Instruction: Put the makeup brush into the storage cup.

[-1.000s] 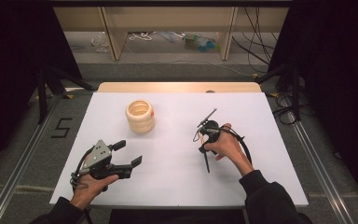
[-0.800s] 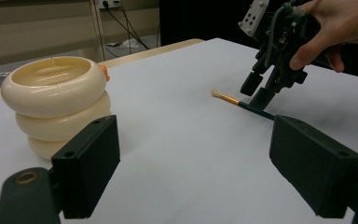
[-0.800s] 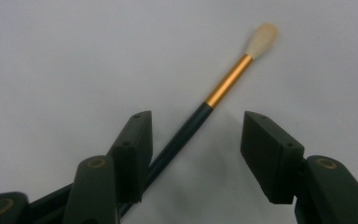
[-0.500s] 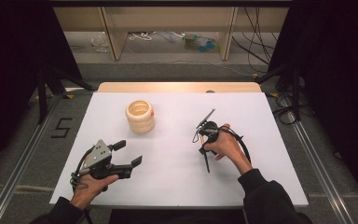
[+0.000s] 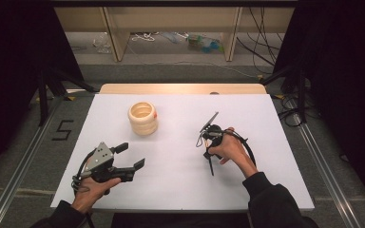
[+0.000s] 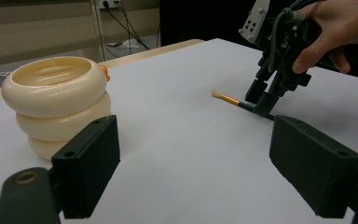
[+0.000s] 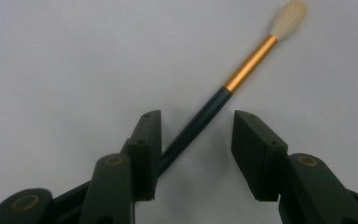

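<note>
- White table top (image 5: 180, 185) sits on a grey floor, with a wooden shelf unit (image 5: 171, 23) behind it and dark curtains on both sides.
- Left gripper (image 5: 127, 162): held low over the near left part of the table. Jaws wide apart, with nothing between them.
- Cream ringed pot (image 5: 143, 118): upright on the table, beyond the left gripper's jaws and off to their left in the left gripper view (image 6: 58, 105). Not touching either jaw.
- Right gripper (image 7: 196, 154): pointed down at the table. Jaws partly apart and have just been closing.
- Paintbrush (image 7: 214, 107): lies flat on the table, dark handle between the right gripper's jaws, running slantwise. Handle is against one jaw; the other jaw stands clear of it. Gold ferrule and pale bristles extend beyond the jaw tips.
</note>
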